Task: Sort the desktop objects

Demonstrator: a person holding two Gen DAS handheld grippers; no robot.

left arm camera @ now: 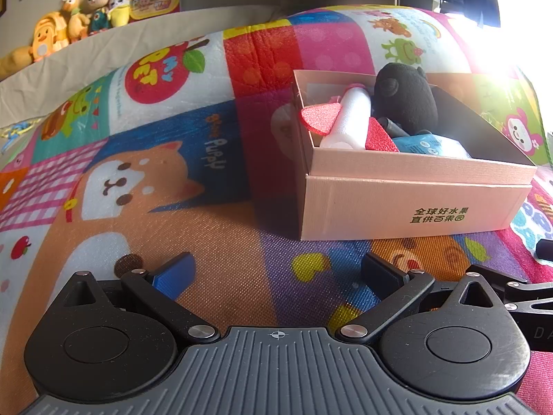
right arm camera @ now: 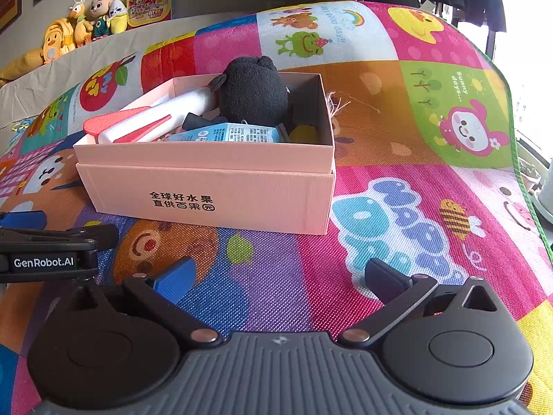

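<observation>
- Left tool (left arm camera: 276,269) and right tool (right arm camera: 276,273) both gape wide, holding nothing, low over the play mat (right arm camera: 397,121).
- Beyond them the pink box (right arm camera: 207,186) sits on the mat, holding a black plush (right arm camera: 254,91), white foam roll (left arm camera: 349,117) and blue packet (right arm camera: 228,133).
- Stuffed toys (left arm camera: 83,14) line the far ledge.

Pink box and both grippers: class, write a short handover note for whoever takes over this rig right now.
Left gripper: open, holding nothing, above the play mat.
Right gripper: open, holding nothing, in front of the pink box.
In the box: black plush toy, white foam roll, blue packet, red glitter pieces.
Done: these items are boxed.
Left: no loose item visible on the mat; check out of view.
</observation>
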